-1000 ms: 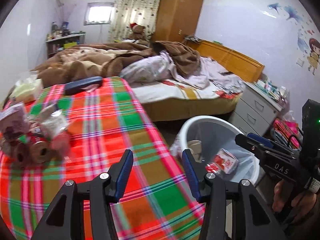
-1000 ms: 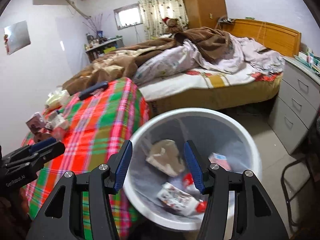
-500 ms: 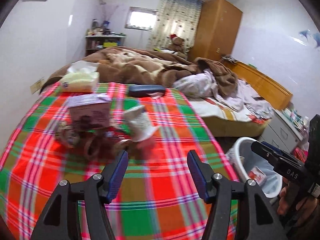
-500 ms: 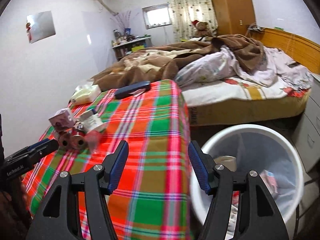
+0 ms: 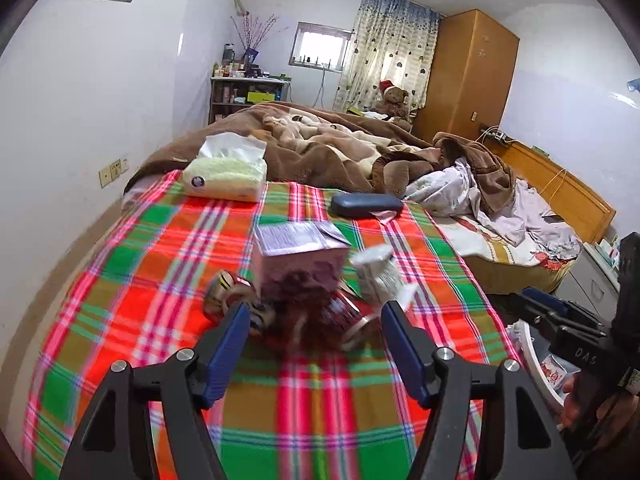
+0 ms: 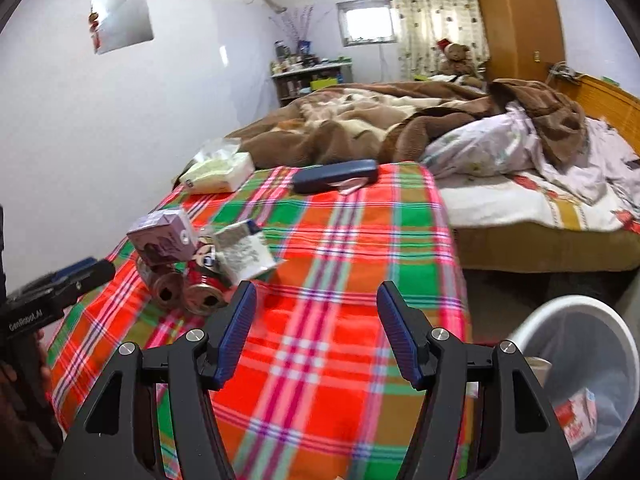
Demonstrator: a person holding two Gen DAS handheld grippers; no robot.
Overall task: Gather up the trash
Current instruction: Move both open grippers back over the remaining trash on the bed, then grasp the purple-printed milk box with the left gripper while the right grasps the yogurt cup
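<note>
A pile of trash lies on the plaid tablecloth (image 5: 132,264): a purple carton (image 5: 300,260), a crumpled white carton (image 5: 376,272) and red cans (image 5: 344,316) on their sides. My left gripper (image 5: 314,320) faces the pile just short of the cans, its jaws opening, nothing pressed between the pads. In the right wrist view the same purple carton (image 6: 164,236) and cans (image 6: 200,292) sit to the left of my right gripper (image 6: 316,300), which hangs open and empty over the cloth. The white bin (image 6: 576,308), with some trash inside, stands on the floor at the lower right.
A tissue pack (image 5: 224,180) and a dark blue case (image 5: 366,205) lie at the table's far end. Beyond is a bed with a brown blanket (image 5: 320,140), a wooden wardrobe (image 5: 468,76) and drawers at the right. A hand holds the right gripper (image 5: 560,320) beside the bin.
Both views have swung left, away from the bin and onto the plaid table. The trash pile now sits straight ahead of the left gripper, whose jaws have widened.
</note>
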